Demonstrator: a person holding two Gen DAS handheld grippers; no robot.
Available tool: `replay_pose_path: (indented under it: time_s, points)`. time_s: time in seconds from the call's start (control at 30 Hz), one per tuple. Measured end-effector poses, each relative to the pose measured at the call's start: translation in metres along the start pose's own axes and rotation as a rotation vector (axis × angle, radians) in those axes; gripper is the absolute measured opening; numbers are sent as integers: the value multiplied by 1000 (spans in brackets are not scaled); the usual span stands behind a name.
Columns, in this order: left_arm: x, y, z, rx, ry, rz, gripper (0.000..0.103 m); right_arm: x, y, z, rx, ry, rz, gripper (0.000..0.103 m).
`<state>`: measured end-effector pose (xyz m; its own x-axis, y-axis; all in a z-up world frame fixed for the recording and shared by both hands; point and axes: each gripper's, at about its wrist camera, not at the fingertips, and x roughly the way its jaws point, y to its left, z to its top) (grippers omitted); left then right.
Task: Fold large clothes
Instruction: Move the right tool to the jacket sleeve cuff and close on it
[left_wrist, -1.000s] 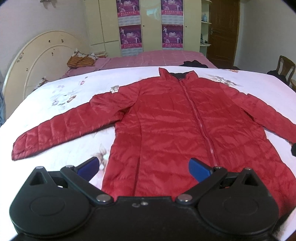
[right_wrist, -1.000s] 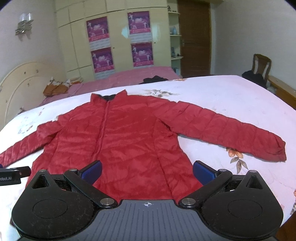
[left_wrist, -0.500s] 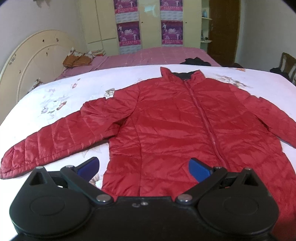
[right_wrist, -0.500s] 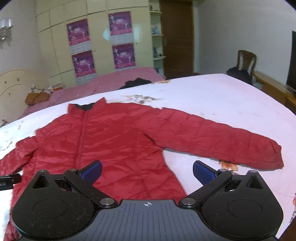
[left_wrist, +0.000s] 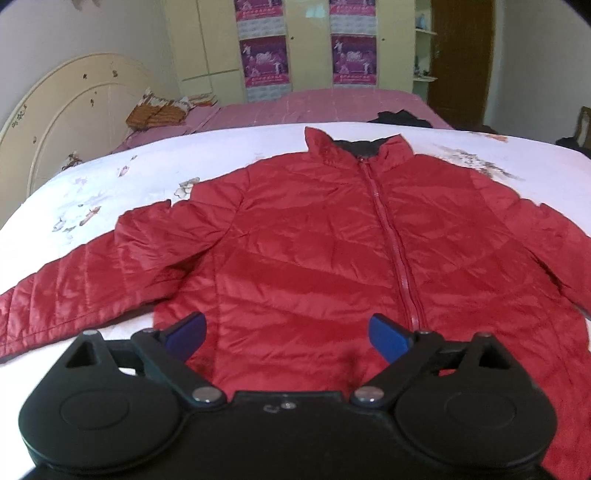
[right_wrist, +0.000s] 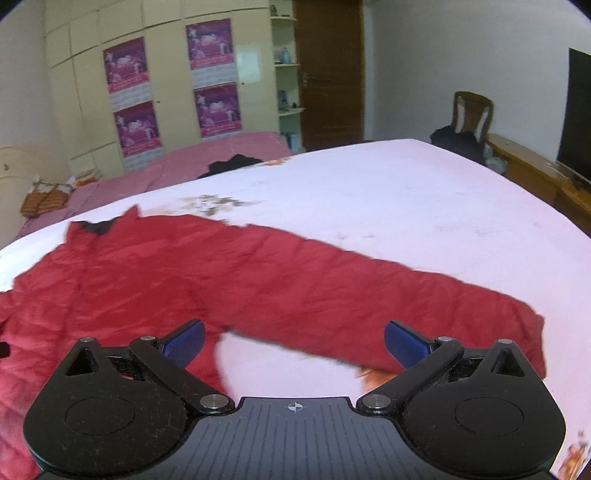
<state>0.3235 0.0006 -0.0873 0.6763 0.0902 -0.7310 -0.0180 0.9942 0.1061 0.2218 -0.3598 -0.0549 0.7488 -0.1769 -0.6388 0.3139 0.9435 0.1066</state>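
Observation:
A red quilted jacket (left_wrist: 314, 251) lies flat, front up and zipped, on a white floral bedsheet (left_wrist: 110, 184), both sleeves spread out. My left gripper (left_wrist: 288, 334) is open and empty, low over the jacket's body near the hem. My right gripper (right_wrist: 293, 341) is open and empty, over the gap between the jacket's side and its right sleeve (right_wrist: 388, 295). The sleeve's cuff (right_wrist: 532, 332) lies to the right of the right fingers. The jacket's hem is hidden behind both gripper bodies.
A pink bed (left_wrist: 314, 107) with a dark garment (right_wrist: 232, 164) lies behind the white sheet. A cream headboard (left_wrist: 74, 110) stands at left, a wardrobe with posters (right_wrist: 166, 85) behind. A chair (right_wrist: 469, 114), wooden bench and TV (right_wrist: 578, 110) stand at right.
The left gripper has moved forward and lower over the jacket's body. The right gripper has swung right toward the right sleeve. Both stayed open.

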Motion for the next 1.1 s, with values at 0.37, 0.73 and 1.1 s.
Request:
replay_pose_path:
  time_s: [0.37,0.73,1.1]
  points:
    - [41,-27,8,-20,26,61,92,32,-102,3,85,34,-169,103]
    - [62,-33,8,-18,52,88,91,58,-192,-18,203,127,-338,103]
    - [59,-34,11,-7,41,71,86,35,-218,-26,363,80,-218,30]
